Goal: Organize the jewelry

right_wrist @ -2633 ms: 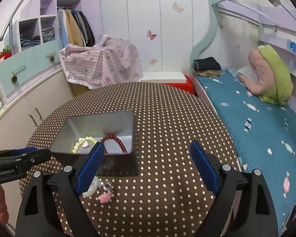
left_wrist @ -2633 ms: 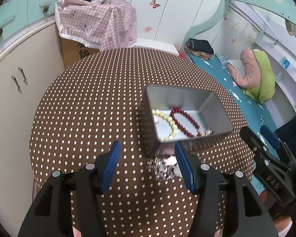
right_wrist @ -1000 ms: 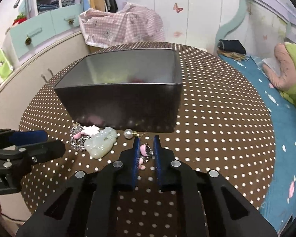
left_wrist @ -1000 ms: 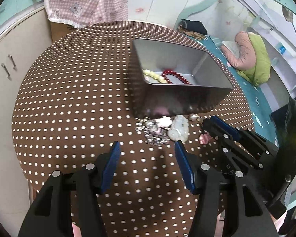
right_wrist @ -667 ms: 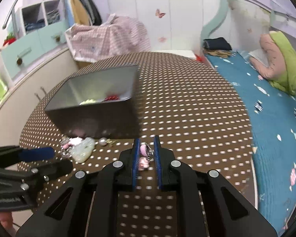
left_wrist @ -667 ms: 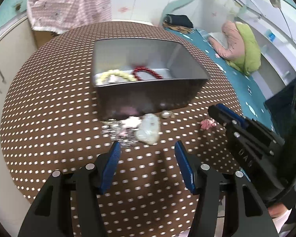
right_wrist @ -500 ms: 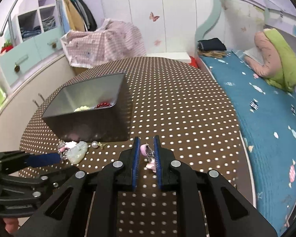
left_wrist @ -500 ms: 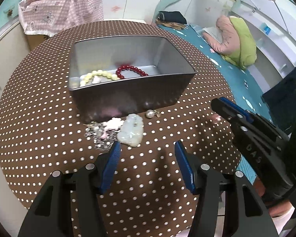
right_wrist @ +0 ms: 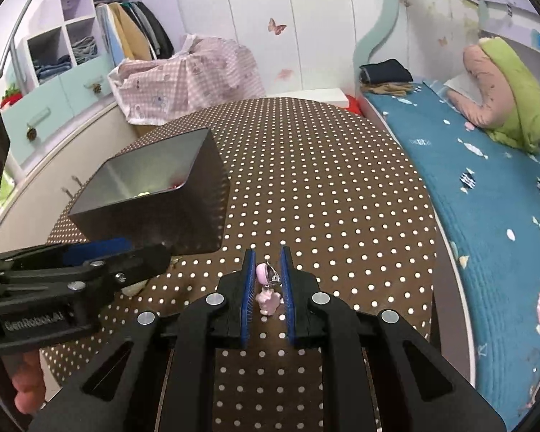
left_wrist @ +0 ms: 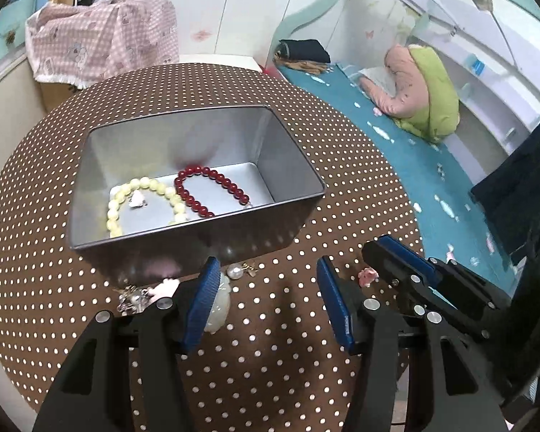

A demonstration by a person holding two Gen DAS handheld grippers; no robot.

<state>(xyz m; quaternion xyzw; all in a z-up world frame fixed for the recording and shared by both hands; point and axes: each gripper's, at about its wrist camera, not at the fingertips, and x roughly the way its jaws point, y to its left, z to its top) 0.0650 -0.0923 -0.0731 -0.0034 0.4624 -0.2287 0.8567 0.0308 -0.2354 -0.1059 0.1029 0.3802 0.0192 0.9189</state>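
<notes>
Left wrist view: 1 metal tin (left_wrist: 291,165) at frame center, w/ 2 bead bracelets inside, 1 cream (left_wrist: 162,190) and 1 red (left_wrist: 212,187). Lower center: left gripper (left_wrist: 266,288) spread wide, nothing between. Loose pieces by the tin's near wall: 1 pearl (left_wrist: 235,272), 1 pale jade pendant (left_wrist: 219,306).

Right wrist view: right gripper (right_wrist: 266,280), lower center, pinches 1 pink charm (right_wrist: 268,295) w/ silver clasp above the dotted table (right_wrist: 324,187).

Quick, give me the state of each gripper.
Left gripper: open, holding nothing.
Right gripper: shut on the pink charm earring.
</notes>
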